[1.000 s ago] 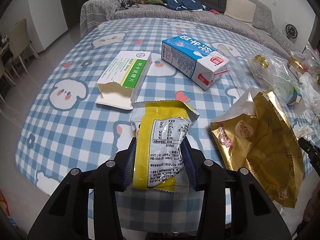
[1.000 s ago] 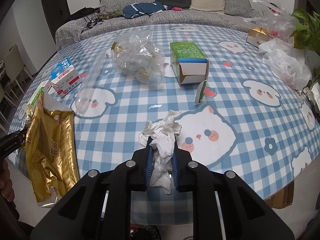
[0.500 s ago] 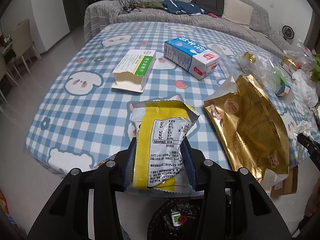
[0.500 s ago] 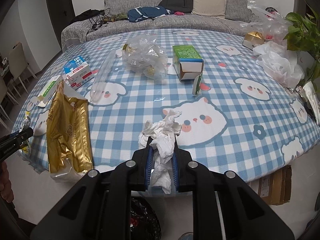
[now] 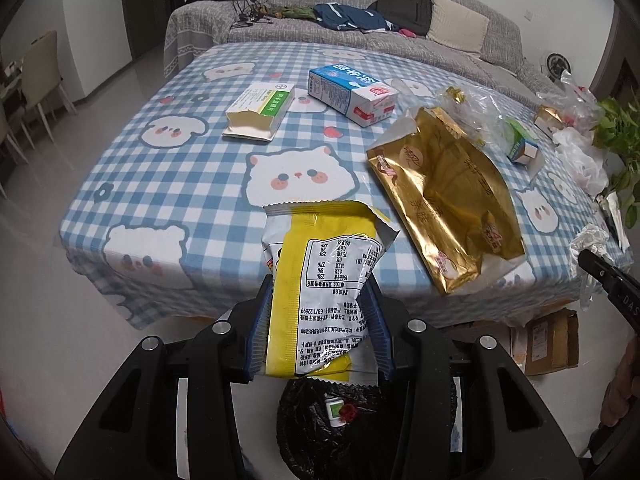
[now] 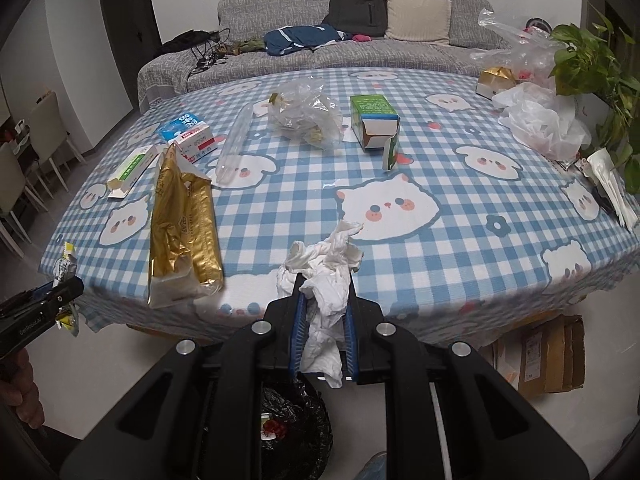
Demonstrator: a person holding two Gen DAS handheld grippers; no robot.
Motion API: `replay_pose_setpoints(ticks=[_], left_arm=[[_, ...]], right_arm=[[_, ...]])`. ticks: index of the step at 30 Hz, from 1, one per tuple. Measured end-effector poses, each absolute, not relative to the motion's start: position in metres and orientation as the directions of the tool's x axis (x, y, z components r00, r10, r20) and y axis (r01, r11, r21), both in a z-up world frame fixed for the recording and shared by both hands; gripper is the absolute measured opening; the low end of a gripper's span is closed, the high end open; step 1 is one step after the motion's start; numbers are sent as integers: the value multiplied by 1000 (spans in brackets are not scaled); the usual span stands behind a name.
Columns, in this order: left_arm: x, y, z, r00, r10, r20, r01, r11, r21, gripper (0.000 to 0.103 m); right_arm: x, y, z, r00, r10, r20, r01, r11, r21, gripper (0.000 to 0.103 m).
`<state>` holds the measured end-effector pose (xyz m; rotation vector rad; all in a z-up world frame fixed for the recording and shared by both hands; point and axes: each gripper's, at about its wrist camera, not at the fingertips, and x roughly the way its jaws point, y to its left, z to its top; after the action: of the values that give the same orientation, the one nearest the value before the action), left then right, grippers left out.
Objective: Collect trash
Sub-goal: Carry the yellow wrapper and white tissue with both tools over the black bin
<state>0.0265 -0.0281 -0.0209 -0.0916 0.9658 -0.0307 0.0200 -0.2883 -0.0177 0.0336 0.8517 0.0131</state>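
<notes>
Gripping light, crinkly trash: left gripper [image 5: 318, 312] clamps the slippery yellow-and-white foil snack wrapper [image 5: 320, 280] mid-body; right gripper [image 6: 323, 322] pinches soft crumpled white tissue [image 6: 324, 280], both above the near black-lined bin [image 5: 352, 424].

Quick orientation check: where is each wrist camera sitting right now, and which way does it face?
Left wrist: behind the left gripper, shut on a yellow snack wrapper, aimed down over the table edge and bin; right gripper at its right edge.
Right wrist: behind the right gripper, shut on crumpled tissue; left gripper and a hand at left.
Shared: gold bag, milk carton, sofa.
</notes>
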Motion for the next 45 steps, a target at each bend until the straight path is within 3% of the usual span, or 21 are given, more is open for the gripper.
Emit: replay_pose_setpoints(ticks=[23,45], left_arm=[[-49,-71,-70,525,-108,-844,73,994,-82,42],[-75,-115,-165,429,-77,-900,104,994,-36,42]], right_arm=[[-51,-287,-46,651,10,-759,4,1000,17,16],[-87,-311,-130,557,-40,-829,58,998,-9,16]])
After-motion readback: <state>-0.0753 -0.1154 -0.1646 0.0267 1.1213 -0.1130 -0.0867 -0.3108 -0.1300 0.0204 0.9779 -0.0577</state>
